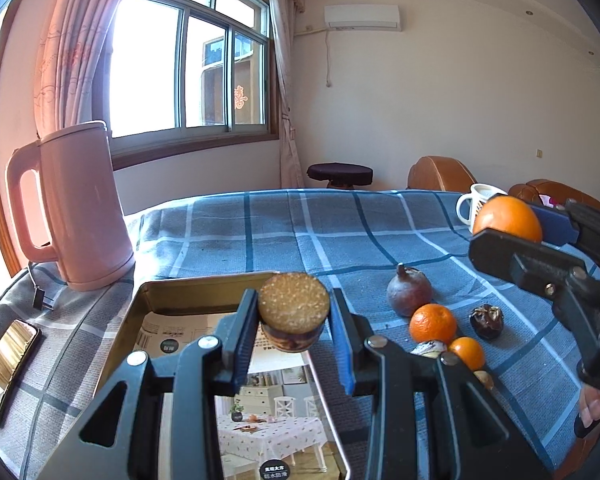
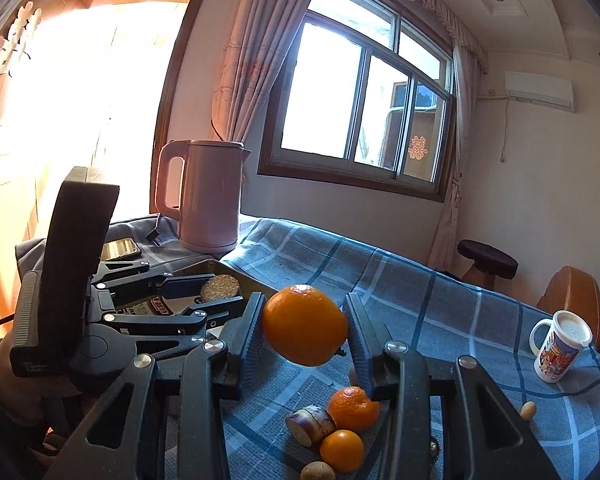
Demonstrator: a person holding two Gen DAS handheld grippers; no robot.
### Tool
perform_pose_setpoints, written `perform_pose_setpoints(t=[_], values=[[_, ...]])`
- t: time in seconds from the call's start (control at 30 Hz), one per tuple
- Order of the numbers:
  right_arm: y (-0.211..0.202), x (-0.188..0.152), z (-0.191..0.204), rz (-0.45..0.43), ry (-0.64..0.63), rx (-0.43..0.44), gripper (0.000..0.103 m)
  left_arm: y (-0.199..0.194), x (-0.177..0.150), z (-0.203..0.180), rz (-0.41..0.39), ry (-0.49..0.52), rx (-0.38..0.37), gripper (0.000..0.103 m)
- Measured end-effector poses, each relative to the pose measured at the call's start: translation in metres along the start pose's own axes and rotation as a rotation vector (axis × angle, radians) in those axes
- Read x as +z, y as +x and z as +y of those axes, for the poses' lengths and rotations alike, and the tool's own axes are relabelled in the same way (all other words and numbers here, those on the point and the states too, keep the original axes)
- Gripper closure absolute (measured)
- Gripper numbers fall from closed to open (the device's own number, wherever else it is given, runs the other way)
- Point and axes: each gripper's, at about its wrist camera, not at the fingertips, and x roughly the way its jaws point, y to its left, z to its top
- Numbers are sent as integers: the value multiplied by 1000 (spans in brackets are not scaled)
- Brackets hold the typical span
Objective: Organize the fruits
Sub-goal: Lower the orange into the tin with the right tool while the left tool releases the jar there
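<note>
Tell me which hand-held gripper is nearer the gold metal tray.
Left. The left hand-held gripper hangs directly over the gold metal tray, holding a cut sugarcane piece. The right hand-held gripper, clamping a large orange, is off to the tray's right.

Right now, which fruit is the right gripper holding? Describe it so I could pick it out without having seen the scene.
Start at the blue checked tablecloth and find the right gripper raised above it. Clamped between its fingers is the large orange. Unlike the two smaller oranges lying on the cloth below, it is bigger and held in the air.
</note>
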Motion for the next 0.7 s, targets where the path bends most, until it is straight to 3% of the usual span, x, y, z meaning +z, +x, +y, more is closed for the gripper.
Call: perform_pose_setpoints(t=[0.43, 0.7], values=[[51, 6, 30, 63, -16, 102, 61, 10, -4, 61, 56, -89, 91, 67], [85, 0, 52, 131, -19, 156, 61, 17, -6, 81, 107, -106, 93, 67]])
